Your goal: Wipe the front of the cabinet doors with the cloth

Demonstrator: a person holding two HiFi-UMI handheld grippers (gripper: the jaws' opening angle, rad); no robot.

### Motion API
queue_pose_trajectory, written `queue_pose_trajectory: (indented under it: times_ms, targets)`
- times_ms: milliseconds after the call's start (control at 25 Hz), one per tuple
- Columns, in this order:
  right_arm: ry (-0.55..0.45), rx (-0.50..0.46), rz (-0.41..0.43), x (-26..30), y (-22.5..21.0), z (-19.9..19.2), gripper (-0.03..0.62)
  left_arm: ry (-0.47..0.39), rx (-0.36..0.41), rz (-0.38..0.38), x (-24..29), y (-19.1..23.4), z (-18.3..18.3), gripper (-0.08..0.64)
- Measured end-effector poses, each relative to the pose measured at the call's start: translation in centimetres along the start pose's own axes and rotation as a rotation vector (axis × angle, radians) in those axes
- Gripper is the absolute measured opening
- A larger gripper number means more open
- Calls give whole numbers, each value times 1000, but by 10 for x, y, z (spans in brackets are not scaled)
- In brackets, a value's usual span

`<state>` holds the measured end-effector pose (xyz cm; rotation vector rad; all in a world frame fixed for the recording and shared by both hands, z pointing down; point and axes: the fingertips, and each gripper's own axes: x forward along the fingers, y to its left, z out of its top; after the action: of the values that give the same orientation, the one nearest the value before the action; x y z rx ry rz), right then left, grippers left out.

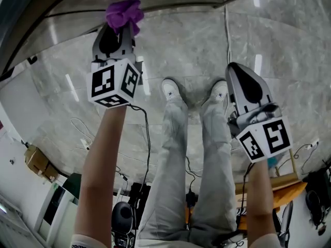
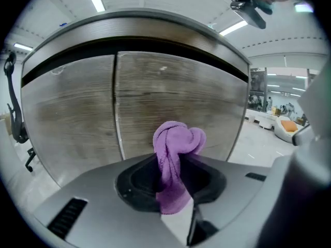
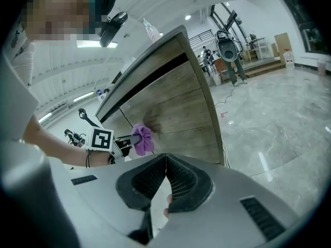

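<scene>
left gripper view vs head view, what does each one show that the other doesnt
Only the left gripper view shows the fronts of the wooden cabinet doors and the seam between them. Only the head view shows the right hand-held gripper and the person's legs and white shoes. Both show the purple cloth clamped in the left hand-held gripper.

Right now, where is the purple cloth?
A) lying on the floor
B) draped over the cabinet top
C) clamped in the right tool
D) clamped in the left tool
D: the left tool is shut on the purple cloth, which bunches out past its tips, while the right tool is shut with nothing between its jaws.
</scene>
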<state>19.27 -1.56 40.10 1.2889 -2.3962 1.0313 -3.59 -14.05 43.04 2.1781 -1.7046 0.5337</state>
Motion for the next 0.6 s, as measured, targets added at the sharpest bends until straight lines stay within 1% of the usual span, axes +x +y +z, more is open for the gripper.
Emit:
queue_pose_trajectory:
  times_ms: [200, 320, 400, 520, 600]
  targets:
    - [18, -4, -1, -19, -42, 4, 28, 24, -26, -103, 21, -90, -17, 107]
    - [21, 7, -6, -32, -65, 2, 28, 14, -60, -162, 38, -144, -24, 107]
    - [19, 16, -12, -40, -81, 1, 28, 8, -61, -188, 52, -177, -26, 107]
    - [10, 38, -31, -51, -103, -2, 28, 17, -51, -215, 75, -214, -29, 107]
    - [3, 56, -47, -57, -115, -5, 28, 27, -71, -226, 88, -230, -31, 107]
